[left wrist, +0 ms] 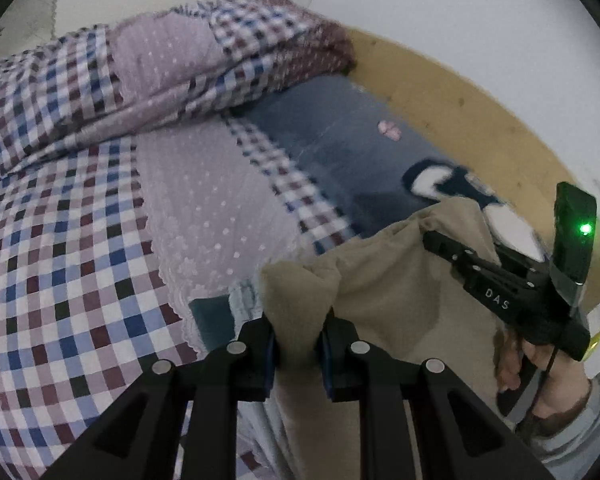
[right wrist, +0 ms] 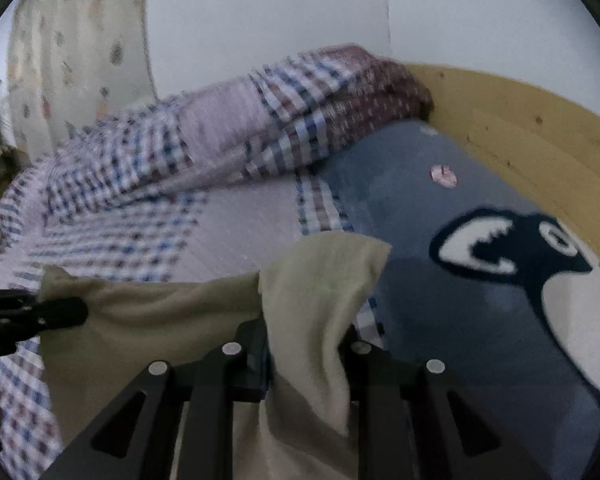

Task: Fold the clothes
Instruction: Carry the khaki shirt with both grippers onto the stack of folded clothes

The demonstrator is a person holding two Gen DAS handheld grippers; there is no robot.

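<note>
A beige fleece garment (left wrist: pixel 380 280) hangs stretched between both grippers over a bed. My left gripper (left wrist: pixel 298 344) is shut on one bunched corner of it, which stands up between the fingers. My right gripper (right wrist: pixel 306 344) is shut on another corner of the beige garment (right wrist: pixel 316 280), whose flap droops over the right finger. In the left wrist view the right gripper (left wrist: pixel 440 240) shows at the right, held by a hand (left wrist: pixel 540 372), its tips buried in the cloth. The right wrist view shows the left gripper (right wrist: pixel 72 312) at the left edge, pinching the same cloth.
A checked and lilac dotted quilt (left wrist: pixel 80 240) covers the bed and is heaped at the back. A grey-blue pillow (right wrist: pixel 440 300) with a dark toothy cartoon figure lies to the right. A wooden headboard (right wrist: pixel 540 128) curves behind it. A patterned curtain (right wrist: pixel 80 48) hangs far left.
</note>
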